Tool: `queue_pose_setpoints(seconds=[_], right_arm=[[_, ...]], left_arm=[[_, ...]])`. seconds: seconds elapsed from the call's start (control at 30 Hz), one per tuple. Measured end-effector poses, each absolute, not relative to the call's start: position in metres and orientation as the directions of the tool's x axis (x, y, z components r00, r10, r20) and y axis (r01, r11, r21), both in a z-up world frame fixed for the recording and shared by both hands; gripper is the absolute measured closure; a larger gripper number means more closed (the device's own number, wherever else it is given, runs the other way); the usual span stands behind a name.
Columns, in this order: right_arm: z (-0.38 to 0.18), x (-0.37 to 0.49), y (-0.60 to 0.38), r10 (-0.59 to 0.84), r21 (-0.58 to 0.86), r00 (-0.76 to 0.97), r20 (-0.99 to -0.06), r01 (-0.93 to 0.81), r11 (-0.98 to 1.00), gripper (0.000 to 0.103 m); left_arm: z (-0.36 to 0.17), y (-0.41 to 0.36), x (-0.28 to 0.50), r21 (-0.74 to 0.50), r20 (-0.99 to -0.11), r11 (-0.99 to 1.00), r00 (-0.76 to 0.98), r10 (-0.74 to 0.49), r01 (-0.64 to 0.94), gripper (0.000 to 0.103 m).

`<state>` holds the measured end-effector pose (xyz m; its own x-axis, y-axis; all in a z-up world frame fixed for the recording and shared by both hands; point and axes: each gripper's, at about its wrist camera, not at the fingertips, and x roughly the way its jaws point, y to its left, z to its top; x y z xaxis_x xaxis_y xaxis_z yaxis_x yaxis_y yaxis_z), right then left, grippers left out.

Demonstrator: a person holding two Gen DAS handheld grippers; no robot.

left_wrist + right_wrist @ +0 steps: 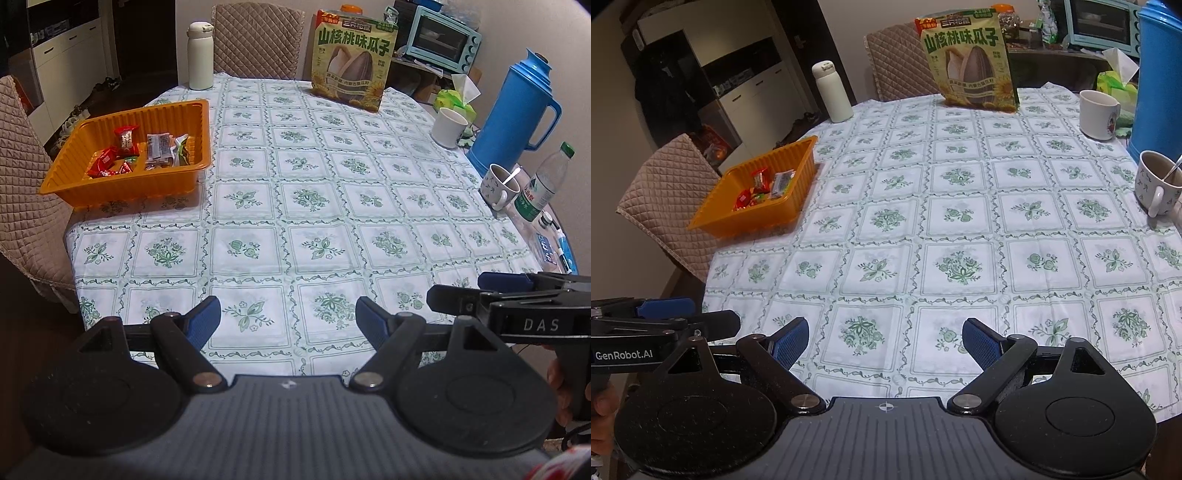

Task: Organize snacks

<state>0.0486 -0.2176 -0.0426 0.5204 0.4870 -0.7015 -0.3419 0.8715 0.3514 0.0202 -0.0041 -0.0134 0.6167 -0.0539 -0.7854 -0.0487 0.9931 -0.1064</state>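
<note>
Right now both tools hang low over the near edge of the counter (280,236), side by side. The left gripper (288,321) stands with its jaws spread and nothing between them, only flowered cloth below; the right gripper (885,341) is likewise wide apart and empty. Further out, at the left rim by a quilted chair, sits the orange tray (110,184), its dividers presumably there to keep kinds apart. Inside it lie red-wrapped sweets (110,162) and a clear packet (159,147); how many pieces I can't quite tell from here. At the far edge a big sunflower seed bag (352,62) stands upright, probably the last snack left outside the tray. Along the right side, a mug (1158,184) with a spoon, a white cup (1097,114) and a blue thermos (513,114) seem kept clear of the working space.
</note>
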Motion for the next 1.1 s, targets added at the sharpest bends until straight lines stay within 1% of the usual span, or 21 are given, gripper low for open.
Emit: queue_pose_setpoints(seconds=[1.1], right_arm=[[-0.0416,0.0513,-0.2218,0.481,0.35,0.528,-0.7,-0.334,0.875,0.013]], left_arm=[[-0.0118,-0.0078,0.0276,-0.102,-0.783,0.994,0.619,-0.058,-0.036,0.024]])
